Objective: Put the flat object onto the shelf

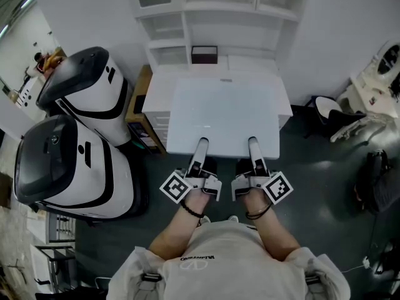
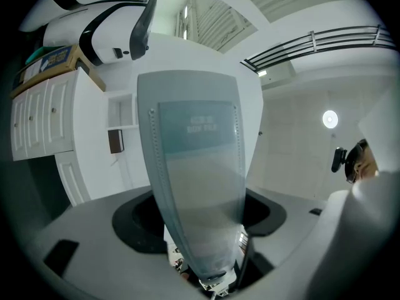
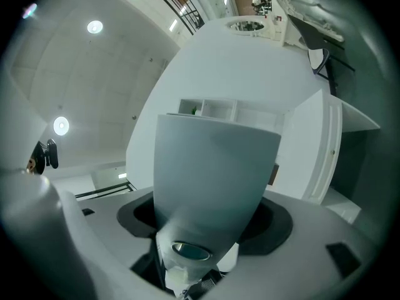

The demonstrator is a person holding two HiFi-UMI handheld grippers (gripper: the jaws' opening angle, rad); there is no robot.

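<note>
Task was mid-carry, nothing placed yet. Flat object (image 1: 225, 108), a big white panel, was off the floor and held in front of the white shelf unit (image 1: 215, 14), its far edge toward the lower shelves, near edge at the person's hands. Left gripper (image 1: 200, 145) and right gripper (image 1: 253, 144) were both clamped on that near edge, side by side and a little apart. Jaws stood fairly wide but were closed onto the panel, not free. Both gripper views showed one grey jaw lying along a broad white surface, with the shelf compartments beyond. Both grippers were angled upward, so the panel looked tilted with its far side higher. Couldn't tell if the far edge rested on the white cabinet (image 1: 157, 119) under it or was fully in the air. A small dark box (image 1: 204, 54) sat in a low compartment behind the panel. Two white-and-black machines (image 1: 78, 130) stood at the left, clear of the carry. Done, as judged: pick-up and approach. Left: raise the panel to a shelf level, slide it in flat, open both grippers and pull back. Which shelf it goes on wasn't clear.
</note>
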